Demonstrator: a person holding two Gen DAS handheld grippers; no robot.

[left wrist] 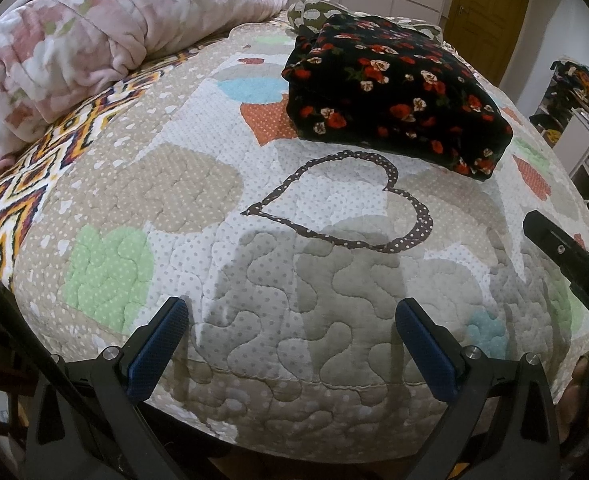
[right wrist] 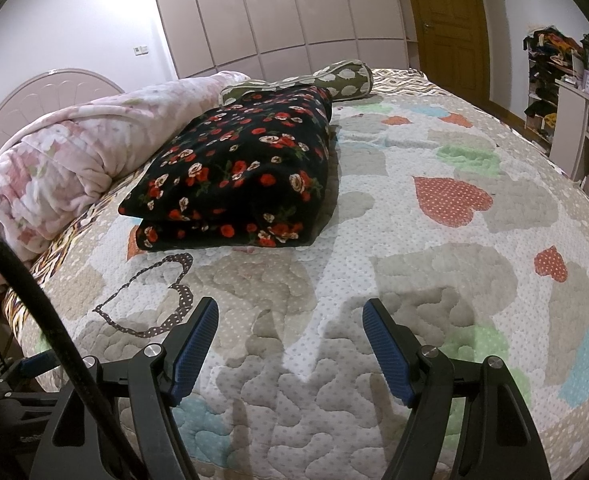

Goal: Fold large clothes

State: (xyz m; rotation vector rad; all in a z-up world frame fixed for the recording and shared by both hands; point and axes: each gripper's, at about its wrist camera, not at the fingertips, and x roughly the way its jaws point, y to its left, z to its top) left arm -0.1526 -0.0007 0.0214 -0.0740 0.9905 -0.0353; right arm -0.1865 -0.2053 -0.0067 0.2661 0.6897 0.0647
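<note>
Bedroom: a bed under a quilt [right wrist: 434, 240] of dotted hearts in grey, orange, green and blue. Beyond the far edge, pale wardrobe doors [right wrist: 278, 20] and a brown door [right wrist: 446, 28]; off to the right of the right claw, open shelves [right wrist: 550, 92] crammed with small items and a clock.

Right claw [right wrist: 290, 346] low over the quilt, blue pads wide apart, nothing between them. Left claw [left wrist: 292, 346] likewise spread and empty, above grey stitched patches near the bed's edge; tip of the right claw visible at its right.

Folded garment [right wrist: 238, 176], black with red and cream flowers, flat on the quilt: ahead and left of the right claw, ahead and slightly right of the left claw [left wrist: 398, 92], well apart from both. Brown dotted heart outline [left wrist: 350, 204] between garment and claws.

Pink blanket [left wrist: 94, 40] rolled up far left, by the headboard [right wrist: 42, 108]. Olive bolster [right wrist: 334, 80] just behind the garment. Black cable [right wrist: 34, 288] across the lower left of the right view. Nothing between claws and garment.
</note>
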